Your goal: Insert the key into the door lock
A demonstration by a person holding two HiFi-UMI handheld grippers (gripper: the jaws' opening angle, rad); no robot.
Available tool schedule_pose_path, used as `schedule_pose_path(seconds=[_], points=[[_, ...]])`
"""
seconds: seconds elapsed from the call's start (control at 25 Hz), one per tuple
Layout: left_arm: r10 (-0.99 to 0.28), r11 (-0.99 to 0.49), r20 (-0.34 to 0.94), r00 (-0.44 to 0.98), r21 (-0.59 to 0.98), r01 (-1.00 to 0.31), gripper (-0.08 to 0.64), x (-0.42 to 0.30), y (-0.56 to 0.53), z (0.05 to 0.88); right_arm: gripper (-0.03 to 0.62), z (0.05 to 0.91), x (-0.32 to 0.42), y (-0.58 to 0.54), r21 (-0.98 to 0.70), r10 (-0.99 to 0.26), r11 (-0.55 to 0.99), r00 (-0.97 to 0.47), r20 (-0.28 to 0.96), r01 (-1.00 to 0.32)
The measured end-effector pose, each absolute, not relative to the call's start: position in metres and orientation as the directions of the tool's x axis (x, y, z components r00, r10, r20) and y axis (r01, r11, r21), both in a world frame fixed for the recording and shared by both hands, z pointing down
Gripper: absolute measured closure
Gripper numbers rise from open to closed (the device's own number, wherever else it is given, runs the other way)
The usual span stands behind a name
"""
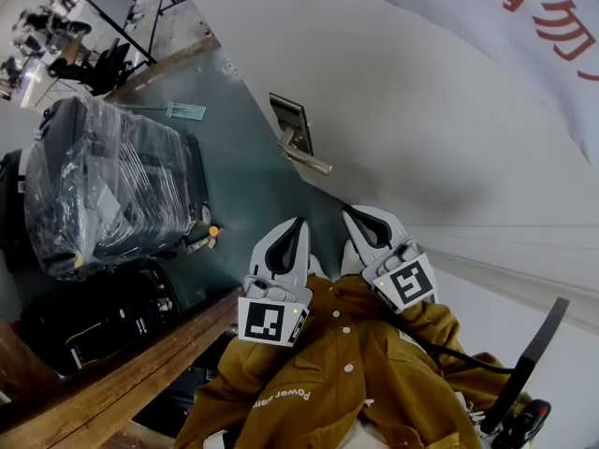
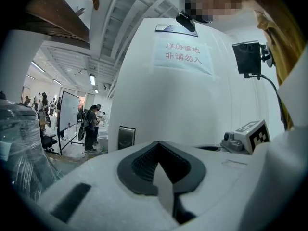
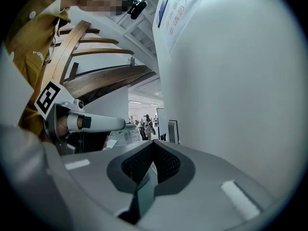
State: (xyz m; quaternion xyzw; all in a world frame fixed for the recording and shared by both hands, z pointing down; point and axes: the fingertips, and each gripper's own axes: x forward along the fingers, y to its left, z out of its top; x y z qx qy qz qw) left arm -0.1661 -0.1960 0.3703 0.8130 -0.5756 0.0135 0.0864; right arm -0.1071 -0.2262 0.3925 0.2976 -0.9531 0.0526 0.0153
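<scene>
The metal lock plate with its lever handle (image 1: 298, 137) sits on the white door, ahead of both grippers and apart from them. My left gripper (image 1: 299, 223) and right gripper (image 1: 350, 213) are held side by side close to the person's mustard jacket, pointing toward the door. Both have their jaws together at the tips, and no key shows between them in any view. In the left gripper view the lock plate (image 2: 126, 137) stands past my left gripper (image 2: 159, 144), with the right gripper's marker cube (image 2: 252, 134) beside it. In the right gripper view my right gripper (image 3: 153, 144) points at the lock plate (image 3: 172, 131).
A black case wrapped in clear film (image 1: 103, 185) stands left of the door on the dark floor. A wooden rail (image 1: 122, 372) runs along the lower left. A black panel on a stand (image 1: 535, 358) is at the lower right. People stand far off by a whiteboard (image 2: 69, 114).
</scene>
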Motion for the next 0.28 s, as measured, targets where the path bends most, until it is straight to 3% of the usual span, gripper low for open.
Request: schedule_pose_path(seconds=[0.28], points=[[-0.934, -0.309, 0.141, 0.329, 0.147, -0.940, 0.557, -0.159, -0.201, 0.375, 0.588, 0.392, -0.098, -0.231, -0.091, -0.561, 0.822, -0.826, 0.041, -0.563]])
